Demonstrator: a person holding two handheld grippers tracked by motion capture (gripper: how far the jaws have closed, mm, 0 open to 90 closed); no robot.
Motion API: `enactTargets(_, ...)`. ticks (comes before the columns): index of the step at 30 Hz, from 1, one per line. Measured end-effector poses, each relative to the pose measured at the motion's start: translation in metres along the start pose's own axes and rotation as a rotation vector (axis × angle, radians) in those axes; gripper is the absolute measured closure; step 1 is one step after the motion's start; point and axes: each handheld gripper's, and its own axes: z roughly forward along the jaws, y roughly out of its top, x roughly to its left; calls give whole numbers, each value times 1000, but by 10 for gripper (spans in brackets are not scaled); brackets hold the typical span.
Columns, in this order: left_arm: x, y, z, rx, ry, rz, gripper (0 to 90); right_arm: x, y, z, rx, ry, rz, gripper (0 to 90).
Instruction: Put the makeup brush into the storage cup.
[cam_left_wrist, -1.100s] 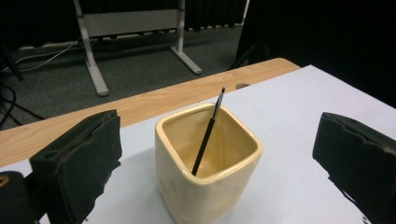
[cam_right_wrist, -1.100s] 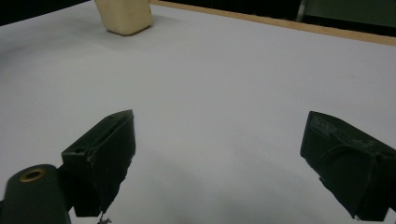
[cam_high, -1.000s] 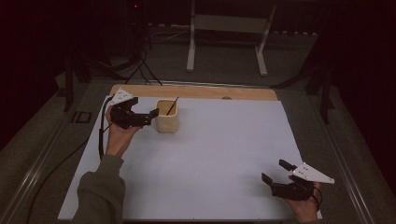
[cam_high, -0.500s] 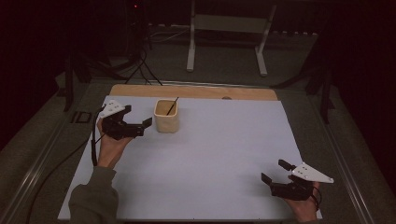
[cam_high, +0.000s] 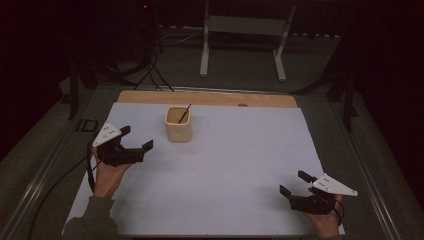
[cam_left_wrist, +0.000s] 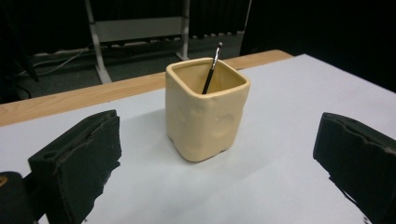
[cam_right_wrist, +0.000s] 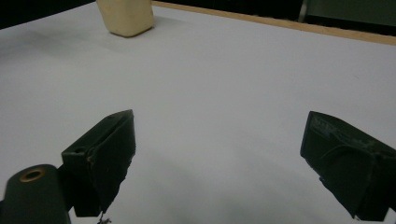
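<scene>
White table (cam_high: 225, 165), left tongs (cam_high: 136, 137) spread, low

White sheet (cam_high: 225, 165) spread over the table (cam_high: 210, 98), wooden edge bare at the far side. Behind, on the dark floor (cam_high: 240, 82), a white metal stand (cam_high: 245, 30) and black cables (cam_high: 150, 75).

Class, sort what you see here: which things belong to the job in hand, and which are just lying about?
Job in hand:
cream cup
thin brush standing in it
left gripper, open

Lying about:
white sheet
wooden board
metal stand
floor cables
</scene>
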Motion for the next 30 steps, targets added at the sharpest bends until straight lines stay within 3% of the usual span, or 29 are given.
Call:
enactTargets(15, -3, -38, -28, -7, 45, -28, 22, -1, 0, 1, -6, 5, 11, 103)
enactTargets(30, -15, -58, -55, -15, 64, 21, 22, -5, 3, 6, -22, 9, 17, 102)
